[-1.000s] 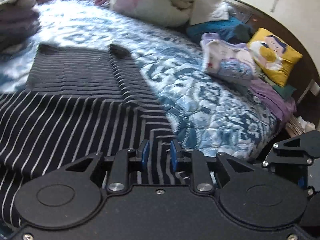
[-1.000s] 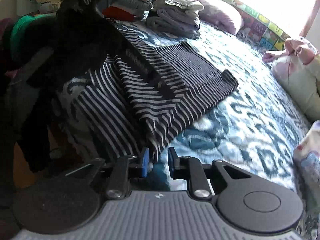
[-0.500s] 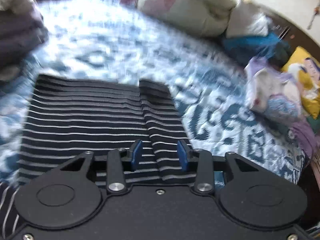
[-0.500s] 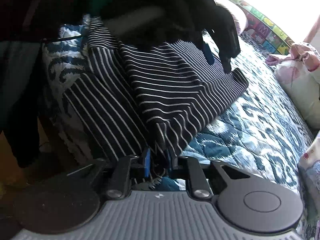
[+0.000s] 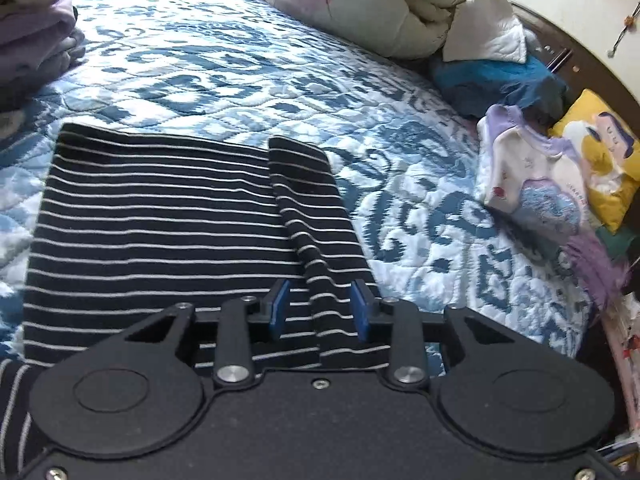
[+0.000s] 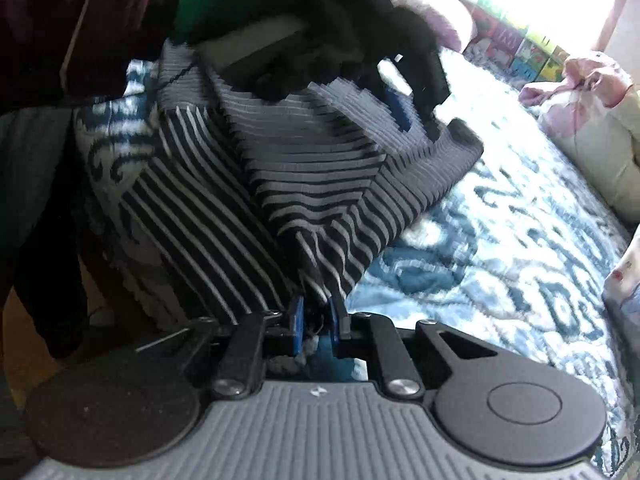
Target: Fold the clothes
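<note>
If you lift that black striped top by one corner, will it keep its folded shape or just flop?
Probably flop. The striped top is thin knit that lies flat on the quilt, and the corner pinched by the right gripper already bunches into soft pleats. It looks light; the folded sleeve would likely slide off when raised.

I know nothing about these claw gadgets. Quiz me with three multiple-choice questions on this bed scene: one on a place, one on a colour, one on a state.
1. Where does the striped garment lie?
A. on the patterned quilt
B. on a chair
C. on the floor

2. What colours is it?
A. red and yellow
B. black with thin white stripes
C. plain green

3. What is the right claw doing?
A. gaping wide over bare quilt
B. holding a pillow
C. pinching the garment's edge

Answers: 1 A, quilt shows around it on the bed. 2 B, the stripes are plain in both views. 3 C, striped cloth runs between its nearly closed blue pads.
</note>
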Demonstrator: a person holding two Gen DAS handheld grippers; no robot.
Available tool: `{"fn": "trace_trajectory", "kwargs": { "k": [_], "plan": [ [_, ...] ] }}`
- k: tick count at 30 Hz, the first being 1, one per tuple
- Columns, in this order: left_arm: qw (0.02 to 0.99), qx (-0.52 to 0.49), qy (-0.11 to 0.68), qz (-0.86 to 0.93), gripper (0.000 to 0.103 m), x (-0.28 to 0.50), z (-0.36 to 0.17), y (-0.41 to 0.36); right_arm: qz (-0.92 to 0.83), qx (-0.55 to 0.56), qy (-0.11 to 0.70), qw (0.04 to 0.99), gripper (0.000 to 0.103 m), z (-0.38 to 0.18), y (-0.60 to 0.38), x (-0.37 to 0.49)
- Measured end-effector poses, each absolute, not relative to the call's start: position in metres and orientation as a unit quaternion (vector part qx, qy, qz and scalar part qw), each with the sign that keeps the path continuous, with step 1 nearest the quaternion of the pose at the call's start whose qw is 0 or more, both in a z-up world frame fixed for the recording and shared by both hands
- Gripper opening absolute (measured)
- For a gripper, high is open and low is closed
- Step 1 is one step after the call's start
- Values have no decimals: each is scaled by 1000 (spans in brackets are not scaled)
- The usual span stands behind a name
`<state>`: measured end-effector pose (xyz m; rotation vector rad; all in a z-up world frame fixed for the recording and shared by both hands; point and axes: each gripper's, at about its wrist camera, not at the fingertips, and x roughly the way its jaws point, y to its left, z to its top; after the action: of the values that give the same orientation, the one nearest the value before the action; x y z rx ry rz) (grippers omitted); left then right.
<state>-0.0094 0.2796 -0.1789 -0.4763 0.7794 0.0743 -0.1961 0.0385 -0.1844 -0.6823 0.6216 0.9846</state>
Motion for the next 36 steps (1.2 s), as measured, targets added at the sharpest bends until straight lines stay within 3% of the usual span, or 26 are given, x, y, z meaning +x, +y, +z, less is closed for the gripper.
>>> {"fn": "trace_trajectory", "kwargs": {
  "k": [3,10,11,12,14,20,25,30,32,36],
  "plan": [
    [895,-239,372,56,30,11,-183,290,456,-331,269,781,22,-186,45,-200],
    [884,-272,373,75,30,73,-195,316,459,-367,221,778,22,-193,62,-206],
    [883,-277,373,73,21,79,-196,318,458,-370,215,779,22,-195,64,-206],
    [882,-276,374,70,6,84,-197,318,458,-372,211,779,22,-196,65,-205],
    [884,-273,374,60,6,90,-197,314,457,-373,220,777,7,-198,66,-200],
    [895,-313,318,4,5,83,-176,308,445,-352,236,789,7,-189,50,-195],
    [874,-306,374,52,5,91,-212,313,437,-359,249,786,7,-195,49,-196],
    [883,-328,334,33,6,84,-200,320,435,-351,256,789,7,-193,45,-194],
    [884,-289,365,42,6,88,-204,317,436,-356,260,784,8,-194,47,-193],
    [902,-242,351,63,21,69,-188,315,443,-367,256,777,12,-195,52,-198]
  ]
}}
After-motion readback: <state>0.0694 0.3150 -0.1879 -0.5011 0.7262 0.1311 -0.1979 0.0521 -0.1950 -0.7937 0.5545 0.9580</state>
